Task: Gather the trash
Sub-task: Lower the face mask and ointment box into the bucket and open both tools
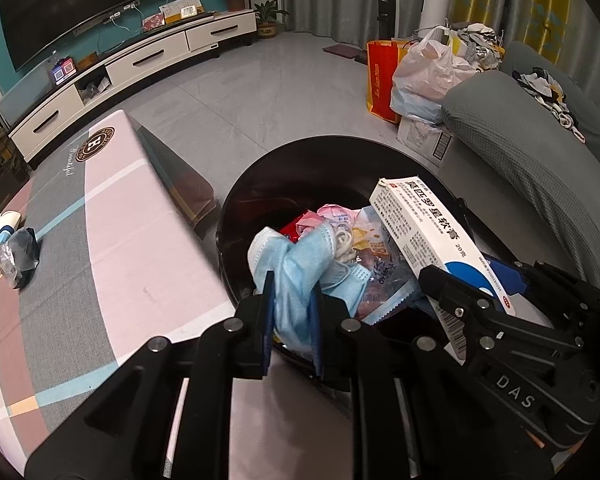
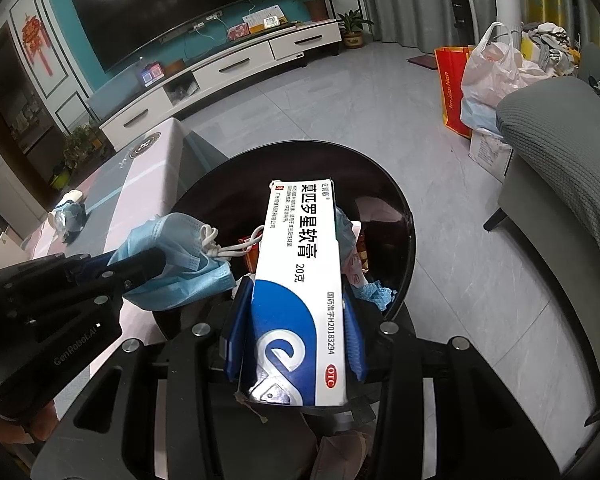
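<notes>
A crumpled blue face mask (image 1: 296, 264) sits pinched between the blue pads of my left gripper (image 1: 294, 284), just over the near rim of a round black trash bin (image 1: 284, 160). The bin holds wrappers and other litter. My right gripper (image 2: 296, 288) is shut on a long white and blue medicine box (image 2: 300, 248), which sticks out over the bin (image 2: 404, 216). In the right wrist view the mask (image 2: 172, 248) hangs from the left gripper (image 2: 156, 260), left of the box. In the left wrist view the box (image 1: 424, 232) and the right gripper (image 1: 432, 276) lie to the right.
A low table with a pink and grey patterned cloth (image 1: 120, 220) stands left of the bin, with a paper cup (image 1: 0, 236) and a crumpled wrapper (image 1: 20, 252) on it. A grey sofa (image 1: 520, 152) is to the right, with shopping bags (image 1: 420, 72) beyond it. A TV cabinet (image 1: 140, 64) lines the far wall.
</notes>
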Action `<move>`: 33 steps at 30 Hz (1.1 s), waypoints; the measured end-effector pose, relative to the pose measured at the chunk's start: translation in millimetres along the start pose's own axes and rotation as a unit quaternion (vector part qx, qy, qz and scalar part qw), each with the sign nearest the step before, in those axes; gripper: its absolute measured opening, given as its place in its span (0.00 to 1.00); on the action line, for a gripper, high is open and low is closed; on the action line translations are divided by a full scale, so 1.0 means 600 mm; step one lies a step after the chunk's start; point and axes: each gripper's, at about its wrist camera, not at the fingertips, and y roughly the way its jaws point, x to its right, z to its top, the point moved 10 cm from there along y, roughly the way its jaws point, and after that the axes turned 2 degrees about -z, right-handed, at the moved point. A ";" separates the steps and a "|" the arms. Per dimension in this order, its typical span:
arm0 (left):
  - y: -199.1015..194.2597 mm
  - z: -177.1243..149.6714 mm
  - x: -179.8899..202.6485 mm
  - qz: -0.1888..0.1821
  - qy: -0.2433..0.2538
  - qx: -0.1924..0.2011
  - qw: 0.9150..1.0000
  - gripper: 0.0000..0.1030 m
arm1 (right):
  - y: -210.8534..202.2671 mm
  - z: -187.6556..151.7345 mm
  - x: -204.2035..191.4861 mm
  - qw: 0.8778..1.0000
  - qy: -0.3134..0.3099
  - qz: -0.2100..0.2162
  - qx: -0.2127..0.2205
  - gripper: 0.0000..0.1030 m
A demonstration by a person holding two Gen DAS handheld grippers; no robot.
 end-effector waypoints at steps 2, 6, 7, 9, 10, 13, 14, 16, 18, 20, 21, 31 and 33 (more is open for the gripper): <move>0.000 0.000 0.001 0.000 0.000 0.000 1.000 0.17 | 0.000 0.000 0.000 1.000 -0.001 -0.001 0.000 0.41; 0.000 0.000 0.001 0.000 0.000 0.000 1.000 0.17 | 0.002 -0.001 0.002 1.000 0.000 -0.001 -0.001 0.41; 0.001 0.000 0.001 0.001 0.000 0.001 1.000 0.17 | 0.002 -0.001 0.002 1.000 0.000 -0.001 -0.001 0.41; 0.000 0.000 0.003 0.000 0.001 0.000 1.000 0.18 | 0.002 -0.002 0.004 1.000 0.002 -0.002 -0.001 0.41; 0.000 0.001 0.003 0.000 0.001 0.000 1.000 0.18 | 0.002 -0.001 0.003 1.000 0.001 -0.002 -0.001 0.41; 0.000 0.001 0.005 0.000 0.002 -0.001 1.000 0.20 | 0.003 -0.002 0.005 1.000 0.003 -0.002 -0.002 0.41; 0.000 0.002 0.005 0.000 0.002 0.000 1.000 0.21 | 0.003 -0.003 0.005 1.000 0.003 -0.002 -0.002 0.41; 0.001 0.002 0.006 -0.001 0.002 0.000 1.000 0.22 | 0.004 -0.003 0.006 1.000 0.003 -0.002 -0.002 0.41; 0.000 0.002 0.006 0.000 0.002 0.000 1.000 0.22 | 0.004 -0.003 0.008 1.000 0.003 -0.003 -0.003 0.41; 0.000 0.002 0.007 -0.001 0.003 0.000 1.000 0.22 | 0.003 -0.003 0.008 1.000 0.005 -0.001 -0.003 0.41; 0.000 0.003 0.007 -0.001 0.003 0.000 1.000 0.22 | 0.003 -0.003 0.009 1.000 0.006 -0.001 -0.003 0.41; 0.001 0.003 0.011 -0.001 0.005 -0.001 1.000 0.25 | 0.002 -0.004 0.011 1.000 0.008 -0.003 -0.004 0.41; 0.001 0.002 0.012 -0.003 0.005 -0.001 1.000 0.26 | 0.002 -0.004 0.010 1.000 0.008 -0.003 -0.003 0.41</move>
